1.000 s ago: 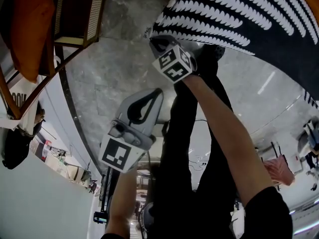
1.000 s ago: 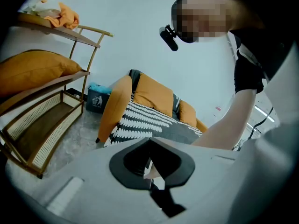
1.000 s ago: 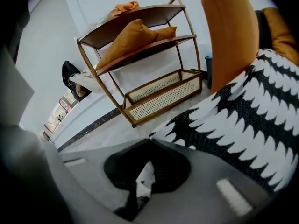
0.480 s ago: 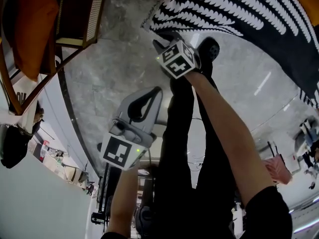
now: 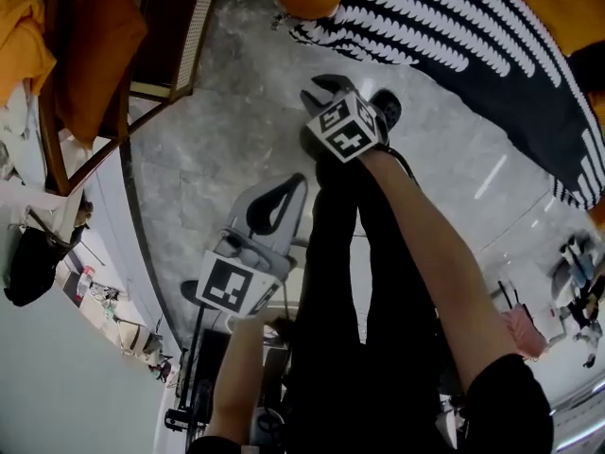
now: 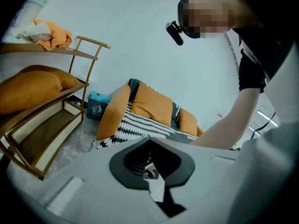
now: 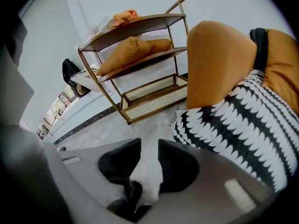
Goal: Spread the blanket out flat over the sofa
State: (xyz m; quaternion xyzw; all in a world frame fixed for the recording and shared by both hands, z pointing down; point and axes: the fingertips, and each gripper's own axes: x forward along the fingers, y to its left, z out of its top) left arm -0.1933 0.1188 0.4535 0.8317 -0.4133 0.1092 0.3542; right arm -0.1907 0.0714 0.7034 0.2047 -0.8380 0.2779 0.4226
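Where orange cushions (image 7: 124,55) rest on shelves (image 7: 140,26), blanket (image 7: 243,120) over sofa (image 7: 215,64)

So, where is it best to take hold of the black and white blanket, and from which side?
Probably grip the blanket at its lower corner, which hangs beside the orange sofa arm, close to the floor. Come from the open floor side. The rest lies spread flat and offers no loose edge to pinch.

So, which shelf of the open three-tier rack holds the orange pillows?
The middle shelf: the orange pillows lie on it. The top shelf carries a crumpled orange cloth; the cane-woven bottom shelf shows no pillow.
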